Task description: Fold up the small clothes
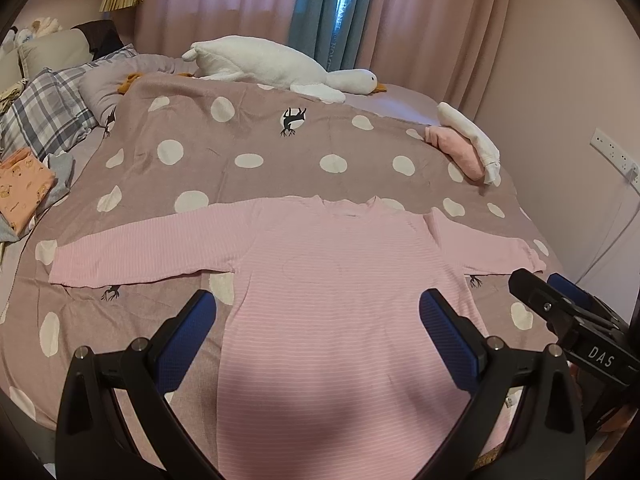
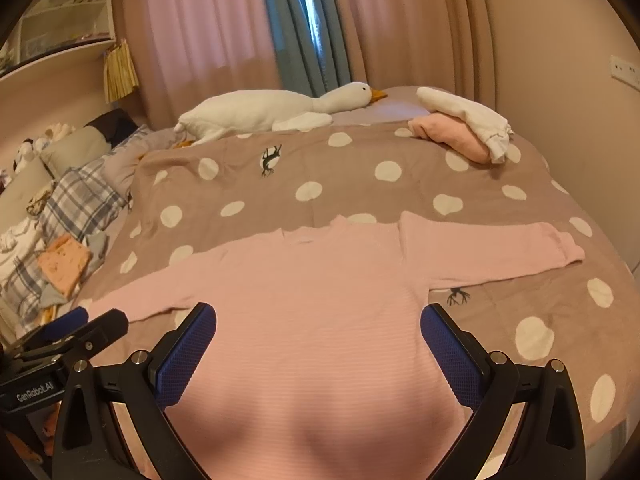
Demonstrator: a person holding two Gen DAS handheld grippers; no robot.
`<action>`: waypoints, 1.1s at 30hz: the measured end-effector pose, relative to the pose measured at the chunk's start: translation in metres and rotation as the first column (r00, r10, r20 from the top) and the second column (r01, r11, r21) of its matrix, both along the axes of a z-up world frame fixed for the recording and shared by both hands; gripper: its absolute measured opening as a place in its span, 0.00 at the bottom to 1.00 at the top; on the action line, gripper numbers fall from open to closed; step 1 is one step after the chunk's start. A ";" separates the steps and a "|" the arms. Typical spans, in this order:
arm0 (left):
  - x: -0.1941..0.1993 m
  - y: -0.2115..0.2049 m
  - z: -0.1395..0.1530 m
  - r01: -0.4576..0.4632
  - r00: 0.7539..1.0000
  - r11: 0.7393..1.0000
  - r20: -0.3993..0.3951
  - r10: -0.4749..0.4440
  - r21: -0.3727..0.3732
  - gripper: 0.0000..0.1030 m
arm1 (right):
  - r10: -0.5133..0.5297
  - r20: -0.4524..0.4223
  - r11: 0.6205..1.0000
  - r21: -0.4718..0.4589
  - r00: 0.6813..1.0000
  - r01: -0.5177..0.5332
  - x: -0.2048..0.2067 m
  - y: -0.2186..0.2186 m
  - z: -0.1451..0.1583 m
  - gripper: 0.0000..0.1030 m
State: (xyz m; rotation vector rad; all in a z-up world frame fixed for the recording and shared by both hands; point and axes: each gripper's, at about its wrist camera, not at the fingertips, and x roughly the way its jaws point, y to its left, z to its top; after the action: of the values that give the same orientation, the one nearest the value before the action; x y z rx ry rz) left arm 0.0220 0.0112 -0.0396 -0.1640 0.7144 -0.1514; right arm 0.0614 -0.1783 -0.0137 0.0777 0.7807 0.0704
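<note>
Left wrist view is showing the left tongs (image 1: 318, 312) gaping wide and holding nothing, hovering over the lower body of the pink striped shirt (image 1: 340, 280). The shirt is lying flat and face-up on the polka-dot blanket (image 1: 280, 152), its neckline pointing toward 12 o'clock and its hem running off toward 6 o'clock beneath the tongs. Its sleeves are stretching out along the 9-to-3 line: the left sleeve (image 1: 148, 248) is reaching toward 9 o'clock, the right sleeve (image 1: 492, 248) toward 3 o'clock. The right tongs (image 1: 536, 284) are entering this view at 3 o'clock, just beside the right cuff.

In the right wrist view the right tongs (image 2: 318, 320) are likewise spread wide and empty above the shirt's body, with the right sleeve (image 2: 492, 248) lying at 2 o'clock and the left tongs (image 2: 96, 324) sitting at 9 o'clock near the other sleeve. So each sleeve is probably best taken by the tongs on its own side, folding inward across the long axis.

The hem is being cut off by both views' lower edges and blurred close to the lens, so its exact edge is hard to make out. Whether either pair is touching the fabric cannot be told. Farther off, at 12 o'clock, a plush goose (image 1: 288, 66) is resting, and a pink and white bundle (image 1: 468, 144) is sitting at 2 o'clock.
</note>
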 end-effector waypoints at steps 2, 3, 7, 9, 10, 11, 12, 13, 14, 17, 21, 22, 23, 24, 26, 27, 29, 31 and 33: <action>0.000 0.001 -0.002 0.000 1.000 1.000 -0.002 0.000 0.002 0.99 | -0.001 0.001 1.000 0.002 1.000 0.001 0.000 0.000 0.000 0.99; 0.000 0.000 -0.001 0.000 1.000 1.000 0.001 0.000 0.002 0.99 | -0.001 0.001 1.000 0.003 1.000 0.001 0.000 0.001 0.000 0.99; 0.000 0.001 -0.001 0.002 1.000 1.000 -0.001 -0.002 0.000 0.99 | -0.003 0.002 1.000 0.010 1.000 0.003 0.000 0.000 0.000 0.99; 0.002 0.000 -0.002 0.001 1.000 1.000 -0.004 -0.001 0.001 0.99 | -0.006 0.001 1.000 0.020 1.000 0.006 0.001 -0.002 0.000 0.99; 0.003 0.000 -0.004 0.001 1.000 1.000 -0.007 -0.001 0.001 0.99 | -0.007 -0.001 1.000 0.024 1.000 0.007 0.003 -0.005 0.001 0.99; 0.003 0.002 -0.005 0.001 1.000 1.000 -0.010 -0.001 0.000 0.99 | -0.009 -0.001 1.000 0.030 1.000 0.009 0.003 -0.006 0.000 0.99; 0.005 0.000 -0.006 0.000 1.000 1.000 -0.015 0.000 0.000 0.99 | -0.011 -0.003 0.999 0.035 1.000 0.012 0.004 -0.008 0.001 0.99; 0.006 0.000 -0.007 -0.002 1.000 1.000 -0.022 0.002 0.000 0.99 | -0.016 -0.004 0.999 0.040 1.000 0.016 0.005 -0.010 0.000 0.99; 0.008 0.000 -0.008 -0.004 1.000 1.000 -0.026 0.004 0.000 0.99 | -0.021 -0.005 0.999 0.045 1.000 0.021 0.006 -0.013 0.000 0.99; 0.014 0.000 -0.013 -0.013 0.999 1.000 -0.047 0.013 -0.003 0.99 | -0.036 -0.010 0.997 0.065 0.999 0.037 0.011 -0.020 -0.001 0.99; 0.024 -0.002 -0.022 -0.018 0.996 1.000 -0.085 0.017 -0.007 0.99 | -0.041 -0.028 0.994 0.100 0.999 0.044 0.018 -0.029 -0.004 0.92; 0.027 -0.002 -0.025 -0.020 0.995 1.000 -0.095 0.019 -0.007 0.98 | -0.042 -0.031 0.994 0.103 0.999 0.045 0.020 -0.031 -0.005 0.92; 0.030 -0.001 -0.029 -0.023 0.994 1.000 -0.109 0.022 -0.006 0.98 | -0.048 -0.033 0.993 0.102 0.998 0.051 0.022 -0.034 -0.006 0.92; 0.032 -0.002 -0.030 -0.024 0.993 1.000 -0.117 0.023 -0.008 0.98 | -0.056 -0.034 0.993 0.099 0.998 0.059 0.024 -0.038 -0.007 0.92; 0.038 -0.001 -0.037 -0.033 0.990 0.999 -0.135 0.031 -0.014 0.97 | -0.079 -0.036 0.992 0.100 0.996 0.082 0.030 -0.048 -0.008 0.92; 0.040 0.000 -0.040 -0.037 0.989 0.999 -0.143 0.034 -0.018 0.96 | -0.088 -0.038 0.990 0.104 0.995 0.091 0.033 -0.053 -0.008 0.92; 0.047 0.002 -0.049 -0.046 0.985 0.999 -0.169 0.041 -0.025 0.94 | -0.105 -0.044 0.988 0.109 0.993 0.110 0.039 -0.065 -0.009 0.90; 0.051 0.004 -0.057 -0.056 0.980 0.998 -0.194 0.048 -0.037 0.91 | -0.133 -0.055 0.984 0.113 0.990 0.139 0.046 -0.080 -0.011 0.87; 0.055 0.006 -0.066 -0.066 0.974 0.996 -0.222 0.053 -0.053 0.89 | -0.166 -0.068 0.978 0.116 0.984 0.173 0.055 -0.096 -0.013 0.85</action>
State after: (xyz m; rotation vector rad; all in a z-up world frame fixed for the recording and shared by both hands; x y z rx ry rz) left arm 0.0765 0.0177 -0.1052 -0.2620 0.9256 -0.0981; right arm 0.1161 -0.2748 -0.0266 0.2627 0.8243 -0.0460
